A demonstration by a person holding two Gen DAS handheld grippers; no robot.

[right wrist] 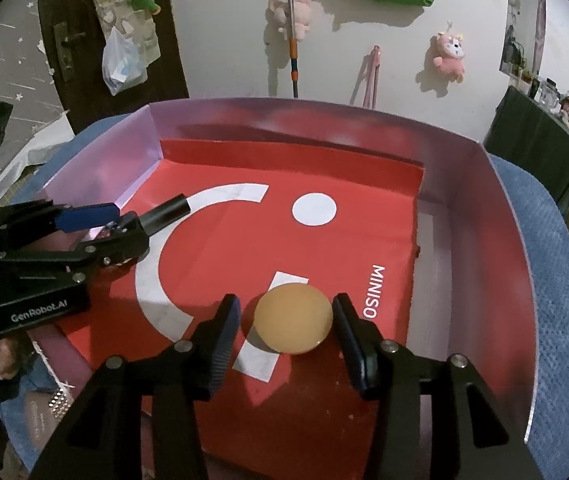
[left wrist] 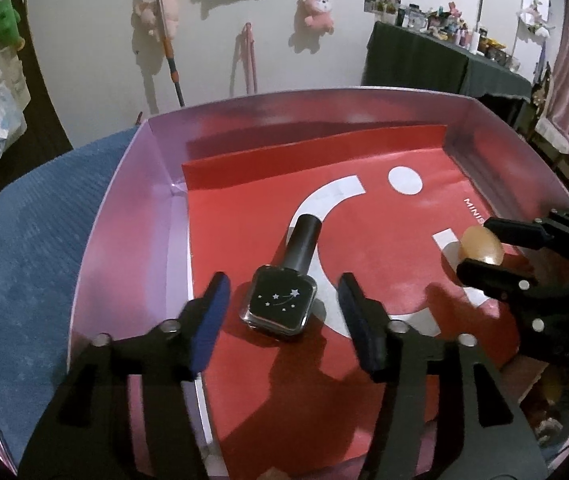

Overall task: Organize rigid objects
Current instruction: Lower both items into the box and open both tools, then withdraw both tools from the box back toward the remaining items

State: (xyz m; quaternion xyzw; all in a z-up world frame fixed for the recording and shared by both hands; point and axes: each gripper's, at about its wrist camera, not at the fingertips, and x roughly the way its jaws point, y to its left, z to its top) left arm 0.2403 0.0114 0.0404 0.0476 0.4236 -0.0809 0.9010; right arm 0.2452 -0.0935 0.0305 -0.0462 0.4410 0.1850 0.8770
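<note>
A black nail polish bottle (left wrist: 284, 288) with silver stars lies on the red paper inside the pink box (left wrist: 124, 216). My left gripper (left wrist: 284, 308) is open, its fingers on either side of the bottle without touching it. A round tan disc (right wrist: 292, 318) rests on the red paper in the same box (right wrist: 472, 240). My right gripper (right wrist: 286, 330) is open around the disc, with small gaps on both sides. The left gripper (right wrist: 120, 224) and the bottle's cap (right wrist: 168, 210) show in the right wrist view. The right gripper (left wrist: 480, 248) and disc (left wrist: 480, 246) show in the left wrist view.
The box sits on a blue textured cloth (left wrist: 24, 260). Its walls rise around the red Miniso paper liner (right wrist: 324, 240). A wall with plush toys (right wrist: 450, 56) and a mop handle (right wrist: 293, 40) stands behind. A dark cluttered table (left wrist: 444, 60) is at the far right.
</note>
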